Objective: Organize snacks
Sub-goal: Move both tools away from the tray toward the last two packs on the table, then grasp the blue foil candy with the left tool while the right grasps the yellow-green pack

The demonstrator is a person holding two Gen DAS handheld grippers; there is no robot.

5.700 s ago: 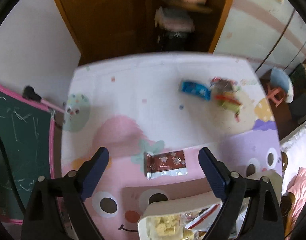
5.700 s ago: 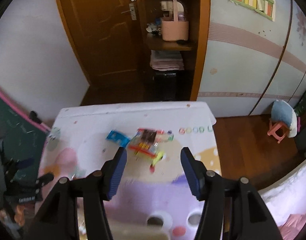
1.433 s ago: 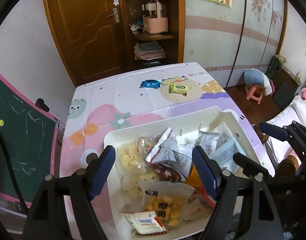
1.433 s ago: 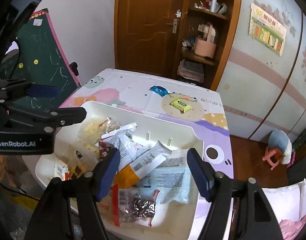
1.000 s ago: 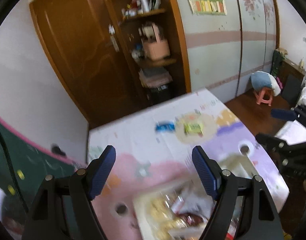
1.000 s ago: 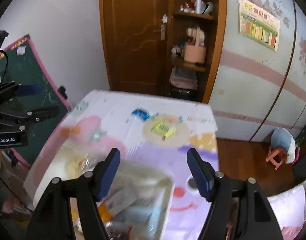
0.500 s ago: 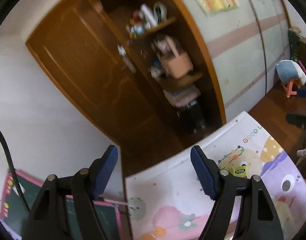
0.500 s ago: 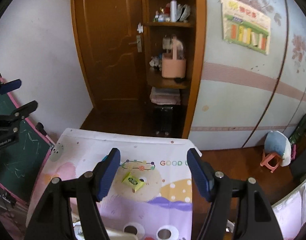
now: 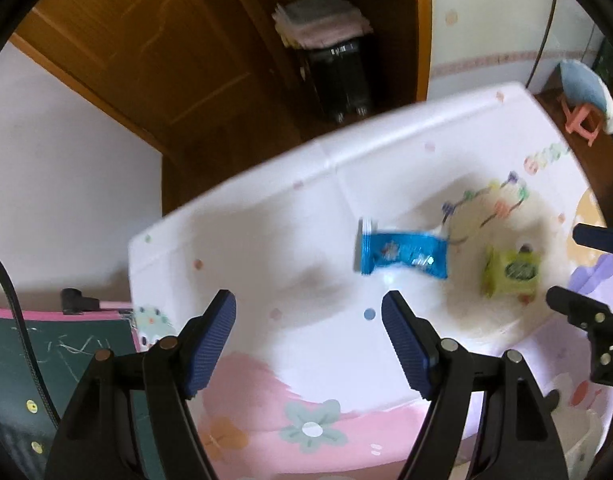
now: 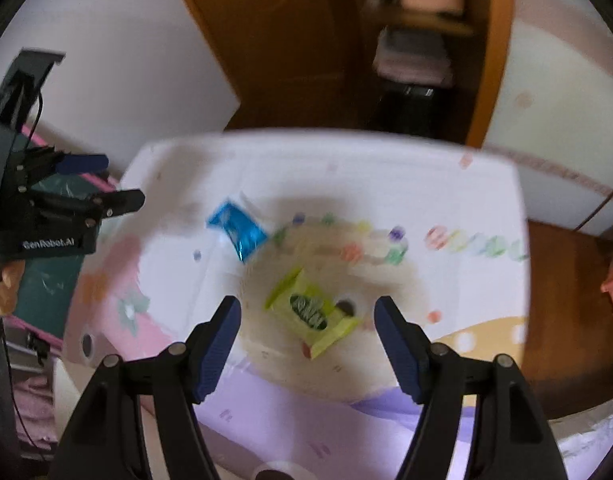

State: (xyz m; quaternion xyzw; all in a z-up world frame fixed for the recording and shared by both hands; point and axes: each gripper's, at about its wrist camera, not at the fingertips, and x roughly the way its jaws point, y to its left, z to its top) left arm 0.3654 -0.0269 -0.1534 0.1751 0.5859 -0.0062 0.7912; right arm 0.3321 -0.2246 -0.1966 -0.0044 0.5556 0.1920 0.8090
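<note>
A blue snack packet (image 9: 402, 255) and a yellow-green snack packet (image 9: 511, 271) lie on the far part of the cartoon-printed table (image 9: 266, 248). My left gripper (image 9: 308, 316) hangs open above the table, short of and to the left of the blue packet, with nothing between its fingers. The right wrist view shows my right gripper (image 10: 306, 322) open, with the yellow-green packet (image 10: 312, 312) on the table just beyond and between its fingertips, untouched. The blue packet (image 10: 238, 232) lies farther back to the left. The picture is blurred by motion.
A white tray corner (image 9: 586, 444) peeks in at the lower right of the left wrist view. A green chalkboard with a pink frame (image 9: 54, 344) leans left of the table. Behind stand a wooden door (image 9: 146, 52) and shelves; a small pink stool (image 9: 582, 120) is at the right.
Both grippers have swung forward and tipped down from facing the door and shelf to looking at the far table. The two packets now appear much closer. The snack tray has dropped out of view.
</note>
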